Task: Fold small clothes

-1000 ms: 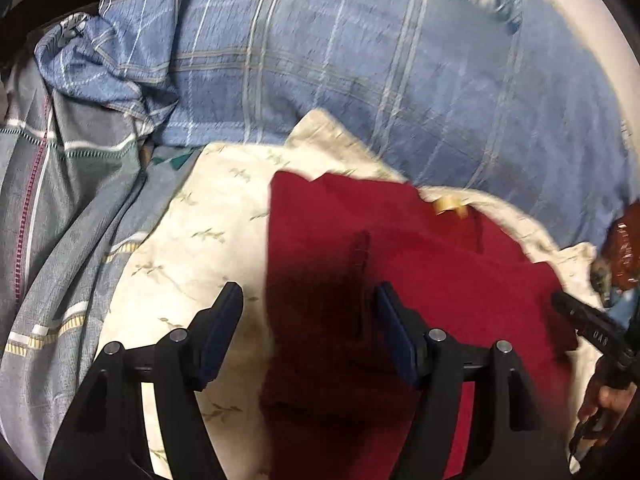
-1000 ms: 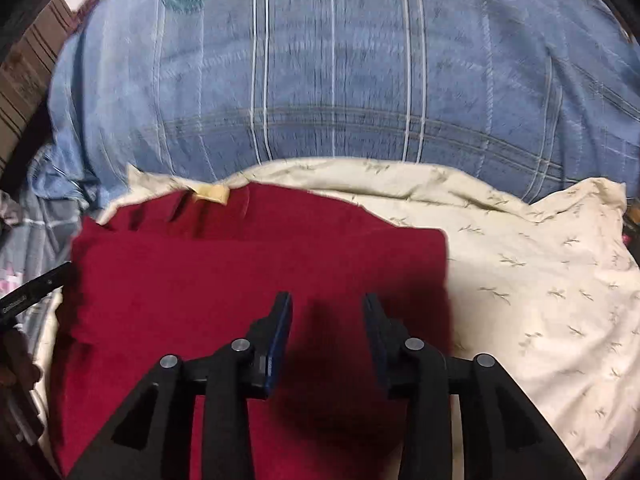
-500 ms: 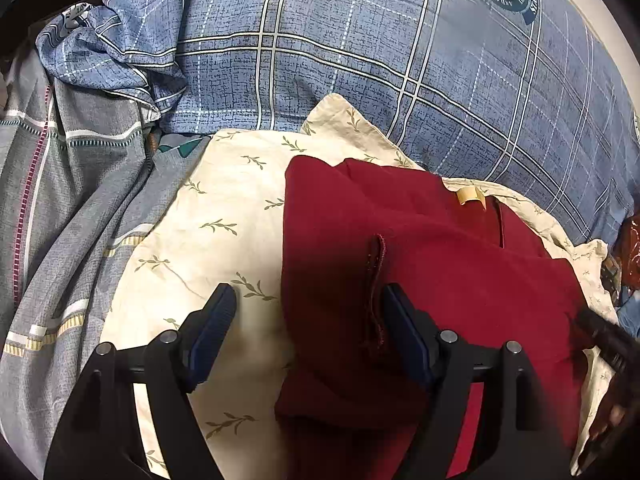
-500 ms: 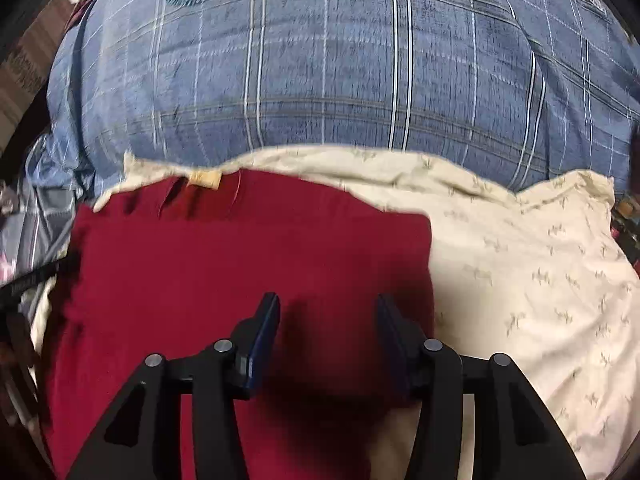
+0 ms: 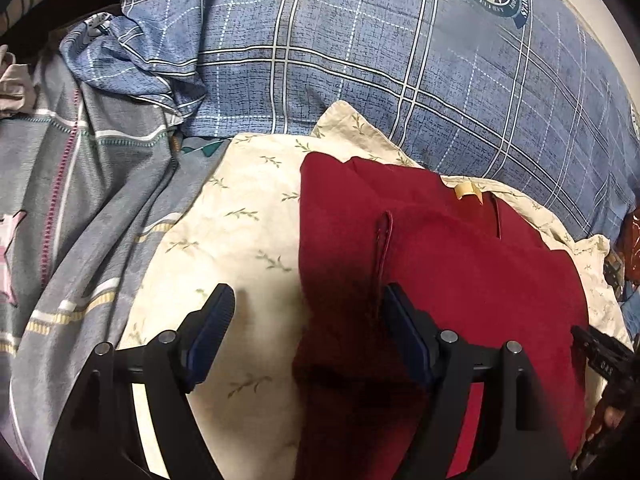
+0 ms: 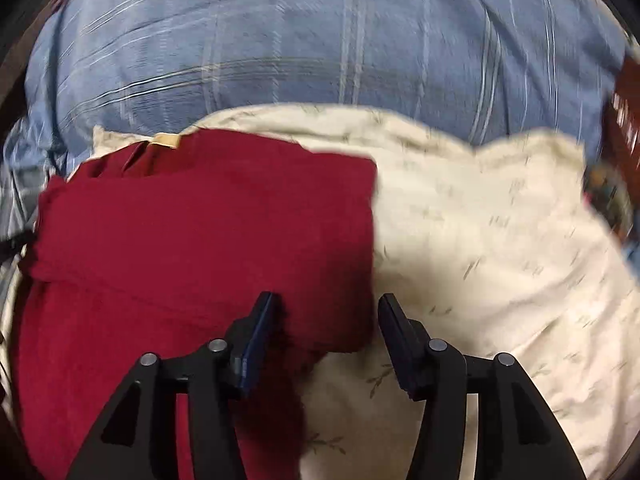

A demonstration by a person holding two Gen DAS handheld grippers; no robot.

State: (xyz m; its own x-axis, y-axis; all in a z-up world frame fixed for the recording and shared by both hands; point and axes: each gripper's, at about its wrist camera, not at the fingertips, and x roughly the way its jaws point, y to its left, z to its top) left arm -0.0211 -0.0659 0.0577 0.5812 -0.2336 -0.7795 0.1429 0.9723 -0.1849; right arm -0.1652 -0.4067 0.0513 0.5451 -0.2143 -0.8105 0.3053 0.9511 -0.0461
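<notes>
A folded dark red garment (image 5: 460, 272) lies on a cream leaf-print cloth (image 5: 240, 240), with a tan label near its far edge. My left gripper (image 5: 308, 320) is open and empty, its jaws straddling the garment's left edge. In the right wrist view the red garment (image 6: 200, 232) fills the left half over the cream cloth (image 6: 500, 240). My right gripper (image 6: 326, 320) is open and empty, its jaws astride the garment's near right corner. The right gripper's tip shows at the left wrist view's right edge (image 5: 600, 356).
A blue plaid duvet (image 5: 400, 60) with a round crest lies beyond the cloth, and shows blurred in the right wrist view (image 6: 320, 40). A grey striped sheet (image 5: 80, 220) is bunched on the left. A dark red-brown object (image 5: 632, 232) sits at the right edge.
Both grippers have opened wider and drawn back a little from the red garment. The right wrist view has swung right and is blurred. The garment stays folded on the cream cloth.
</notes>
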